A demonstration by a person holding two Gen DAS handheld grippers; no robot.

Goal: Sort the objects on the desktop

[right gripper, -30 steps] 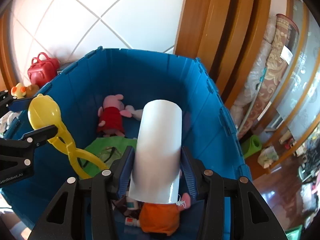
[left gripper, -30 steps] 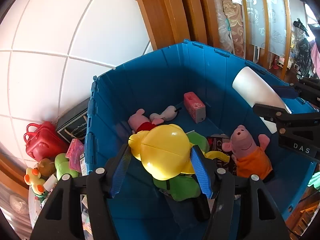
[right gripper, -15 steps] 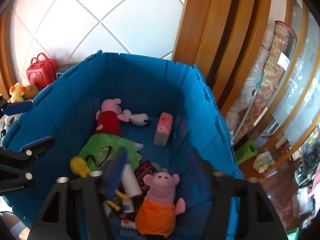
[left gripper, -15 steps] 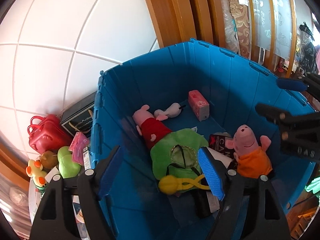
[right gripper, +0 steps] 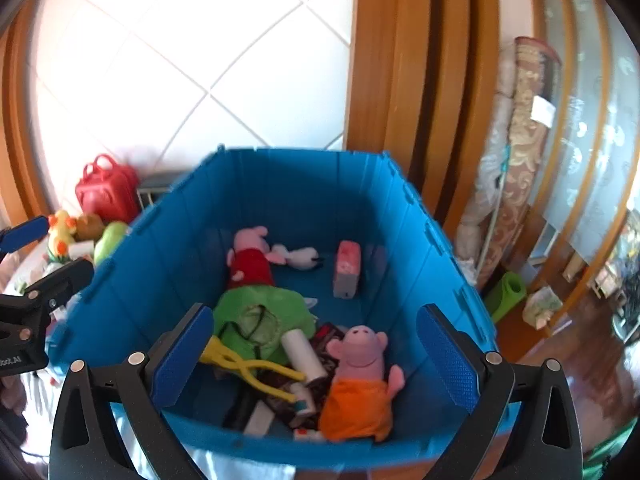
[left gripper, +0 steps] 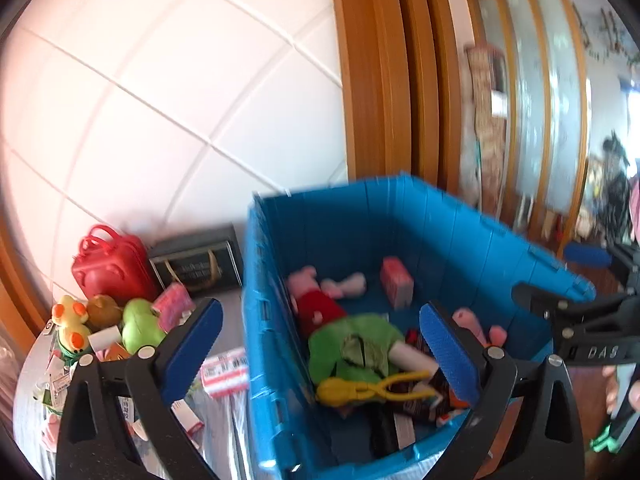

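Both the left gripper (left gripper: 320, 352) and right gripper (right gripper: 316, 354) have just spread wide, empty, while the smooth yellow plastic tongs (right gripper: 244, 364) and white cylinder (right gripper: 303, 352) lie among soft plush toys inside the ribbed blue plastic bin (right gripper: 400, 216).

Left wrist view: from above the blue bin's (left gripper: 460, 236) near left corner, tilted down, close, taking in table clutter beside it. Right wrist view: from above the bin's (right gripper: 280, 184) near rim, centred, angled down inside, close. Shared: bin interior, red bag (left gripper: 108, 268) (right gripper: 106, 188), tiled wall.
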